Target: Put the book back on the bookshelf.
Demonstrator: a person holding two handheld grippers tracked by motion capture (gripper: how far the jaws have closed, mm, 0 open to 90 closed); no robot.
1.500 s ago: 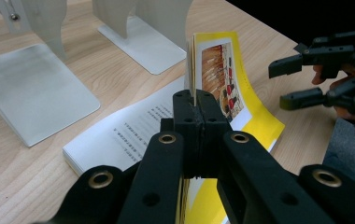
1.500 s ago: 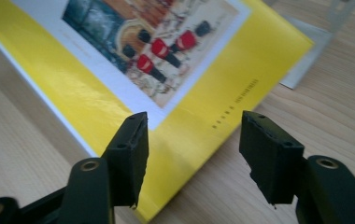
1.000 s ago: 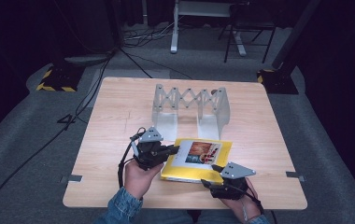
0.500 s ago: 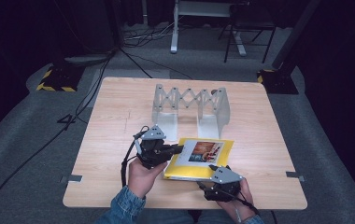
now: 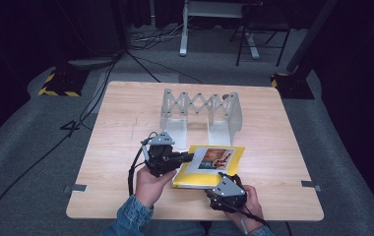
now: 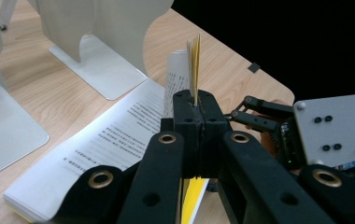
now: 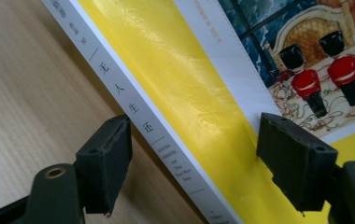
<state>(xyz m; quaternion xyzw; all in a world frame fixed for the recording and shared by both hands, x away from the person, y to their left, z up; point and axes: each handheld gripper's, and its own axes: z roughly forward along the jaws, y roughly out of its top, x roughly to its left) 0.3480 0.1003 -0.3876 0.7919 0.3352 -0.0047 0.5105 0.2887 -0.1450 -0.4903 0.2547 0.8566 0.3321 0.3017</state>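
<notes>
A yellow book (image 5: 214,164) with a picture of toy soldiers on its cover lies flat on the wooden table (image 5: 126,113). My left gripper (image 5: 191,157) is shut on the front cover and a few leaves at the book's left edge. In the left gripper view it (image 6: 196,98) holds them lifted above the printed pages (image 6: 119,135). My right gripper (image 5: 220,178) is at the book's near edge. Its jaws (image 7: 196,154) have just been opening and stand open astride the white spine (image 7: 133,116), one over the table and one over the cover, pads apart from it.
A grey metal folding bookend rack (image 5: 202,110) stands upright behind the book, its plates (image 6: 101,42) close to the lifted pages. Cables (image 5: 136,169) trail from both grippers. The table's front edge (image 5: 195,216) lies just behind my hands.
My right gripper has moved left along the book's near edge and closer to the spine. The left gripper has kept still, clamped on the cover.
</notes>
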